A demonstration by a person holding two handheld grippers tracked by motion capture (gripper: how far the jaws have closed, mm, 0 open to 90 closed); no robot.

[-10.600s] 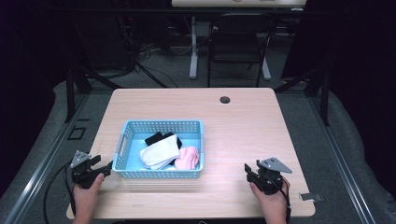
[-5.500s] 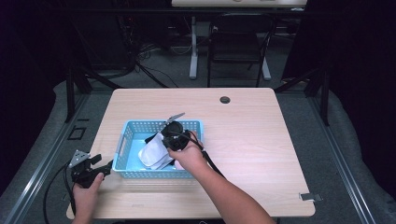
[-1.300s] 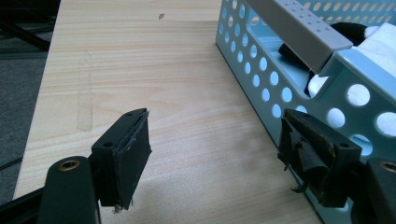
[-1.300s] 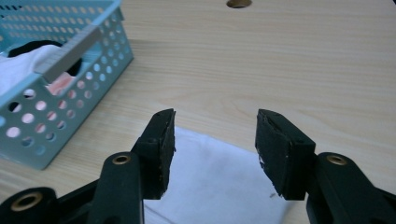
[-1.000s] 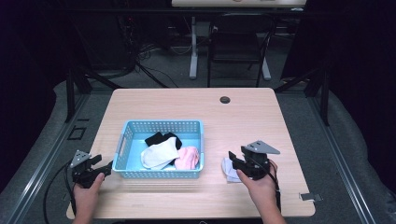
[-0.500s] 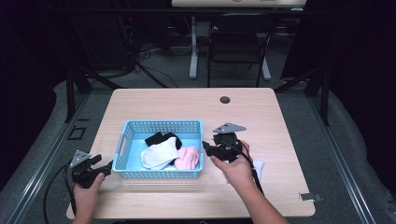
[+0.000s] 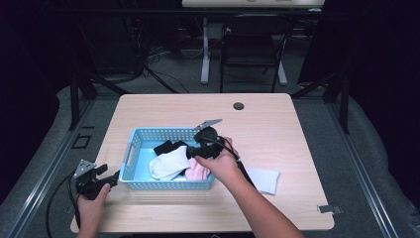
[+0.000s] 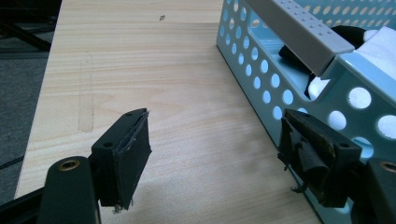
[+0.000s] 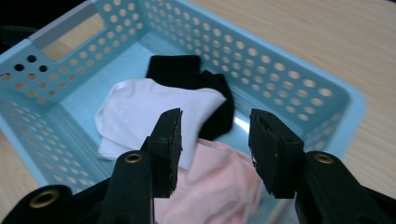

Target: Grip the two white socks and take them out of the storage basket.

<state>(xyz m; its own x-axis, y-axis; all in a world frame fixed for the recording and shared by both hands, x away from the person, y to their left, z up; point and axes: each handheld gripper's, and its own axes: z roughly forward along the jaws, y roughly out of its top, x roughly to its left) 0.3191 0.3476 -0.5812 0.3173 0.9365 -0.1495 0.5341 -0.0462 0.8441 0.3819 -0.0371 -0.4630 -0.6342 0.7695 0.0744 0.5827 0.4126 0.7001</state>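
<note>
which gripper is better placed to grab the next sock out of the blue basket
Right. The right gripper hovers open over the white sock in the perforated blue plastic basket; the left gripper waits outside it.

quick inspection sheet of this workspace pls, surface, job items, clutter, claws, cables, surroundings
surface: light wood table, bare apart from the items below; a round grommet near its far edge
job's things: blue perforated basket holding a white sock, a black sock and a pink sock; one pale sock lies flat on the table to the right of the basket
clutter: nothing seen
grippers: left claw open, low over the table at the basket's left end; right claw open above the socks in the basket, holding nothing
cables: black cable trails from the left claw
surroundings: dark room, chair and table legs behind
</note>
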